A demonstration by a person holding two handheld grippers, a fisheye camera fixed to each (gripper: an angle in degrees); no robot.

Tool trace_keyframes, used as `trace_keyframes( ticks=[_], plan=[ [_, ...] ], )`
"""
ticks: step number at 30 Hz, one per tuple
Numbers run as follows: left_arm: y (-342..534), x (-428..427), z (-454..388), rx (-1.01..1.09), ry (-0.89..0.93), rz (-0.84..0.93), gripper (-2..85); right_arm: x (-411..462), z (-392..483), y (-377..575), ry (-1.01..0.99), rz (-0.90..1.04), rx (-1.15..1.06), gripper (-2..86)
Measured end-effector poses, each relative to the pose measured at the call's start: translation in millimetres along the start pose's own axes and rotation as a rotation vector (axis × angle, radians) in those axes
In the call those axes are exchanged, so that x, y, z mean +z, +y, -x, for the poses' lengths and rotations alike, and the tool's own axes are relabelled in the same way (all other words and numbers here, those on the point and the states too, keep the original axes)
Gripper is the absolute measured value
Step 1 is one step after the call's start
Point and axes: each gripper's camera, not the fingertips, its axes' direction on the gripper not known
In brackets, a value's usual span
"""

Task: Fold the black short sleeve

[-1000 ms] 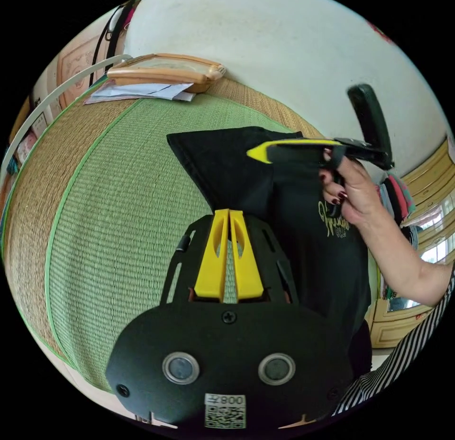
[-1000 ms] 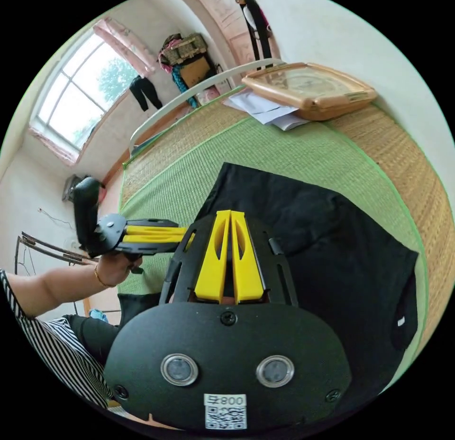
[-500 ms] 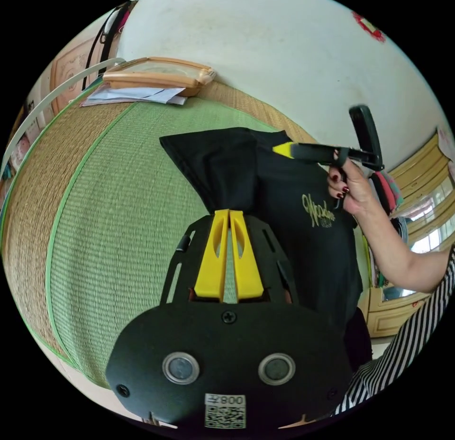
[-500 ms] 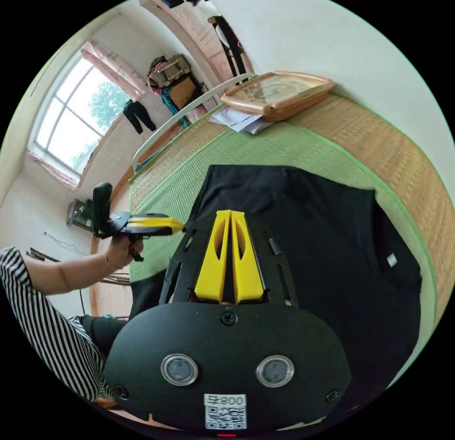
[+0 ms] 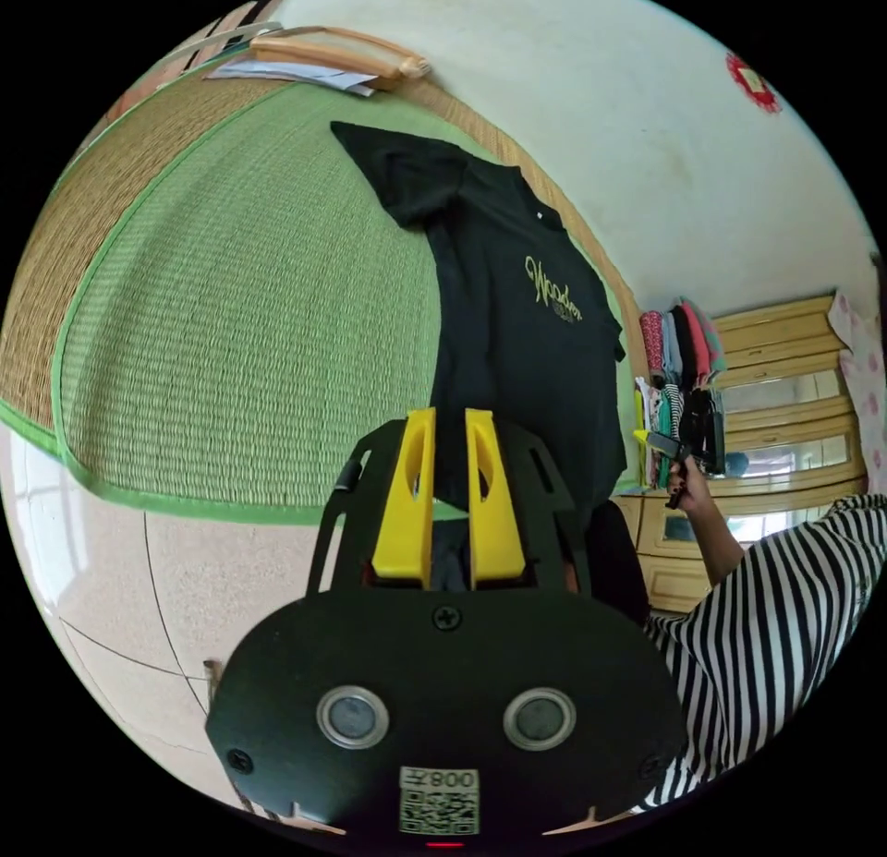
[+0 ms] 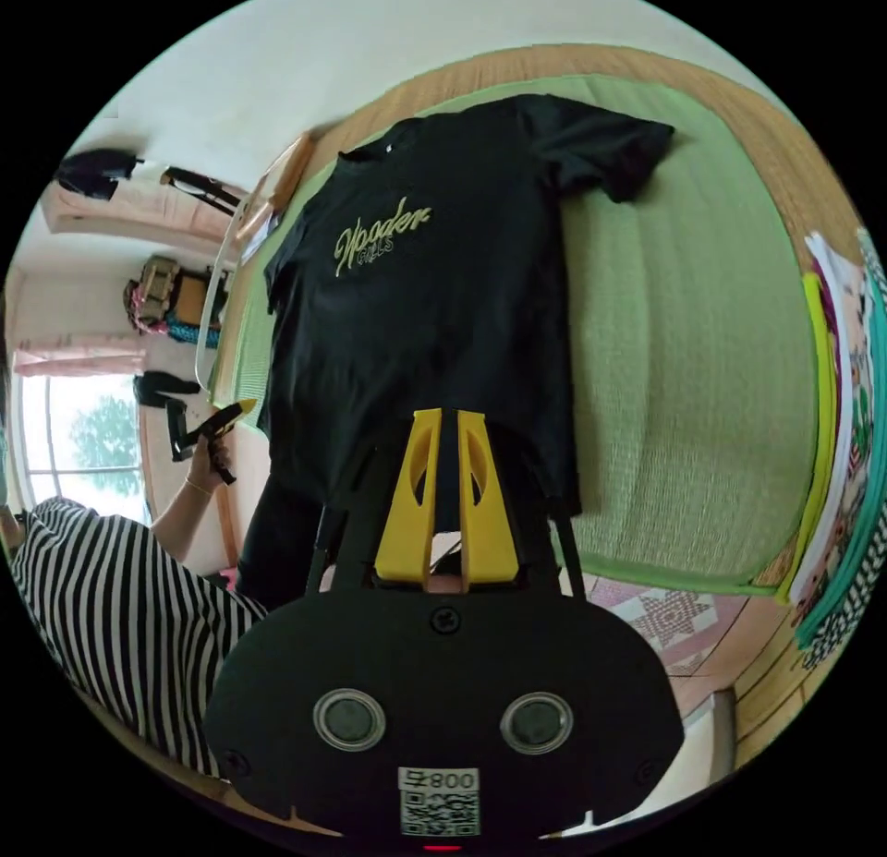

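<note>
The black short-sleeve shirt (image 5: 517, 340) lies spread flat, print side up, on the green woven mat (image 5: 231, 340). My left gripper (image 5: 449, 416) hovers over the hem end of the shirt, its yellow jaws a little apart and pressing on nothing. In the right gripper view the shirt (image 6: 416, 340) is spread out the same way, and my right gripper (image 6: 449, 414) stands over its lower part with a narrow gap between the jaws. A hand holds the left gripper (image 6: 242, 406) just off one hem corner. Another hand holds the right gripper (image 5: 642, 434) beside the other corner.
A wooden-framed piece (image 5: 342, 49) and papers sit at the mat's far end by the wall. Clothes hang (image 5: 679, 340) in front of a wooden wardrobe. Tiled floor (image 5: 139, 598) lies below the mat's edge. A colourful stack (image 6: 841, 432) borders the mat. The person's striped top (image 6: 102, 598) is close.
Both grippers held the lifted, bunched shirt with jaws together. The shirt now lies spread flat on the mat, and both grippers have drawn back to the hem end with their jaws parted.
</note>
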Motion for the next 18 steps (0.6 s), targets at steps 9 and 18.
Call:
trace_keyframes(
  ticks=[9, 18],
  plan=[
    [-1.0, 9.3, -17.4, 0.066, -0.195, 0.108, 0.6, 37.4, -35.9, 43.0, 0.243, 0.111, 0.018, 0.3],
    [-0.4, -12.1, -57.8, 0.092, -0.239, 0.042, 0.2, 31.3, -66.3, 71.0, 0.199, 0.022, 0.012, 0.1]
  ],
)
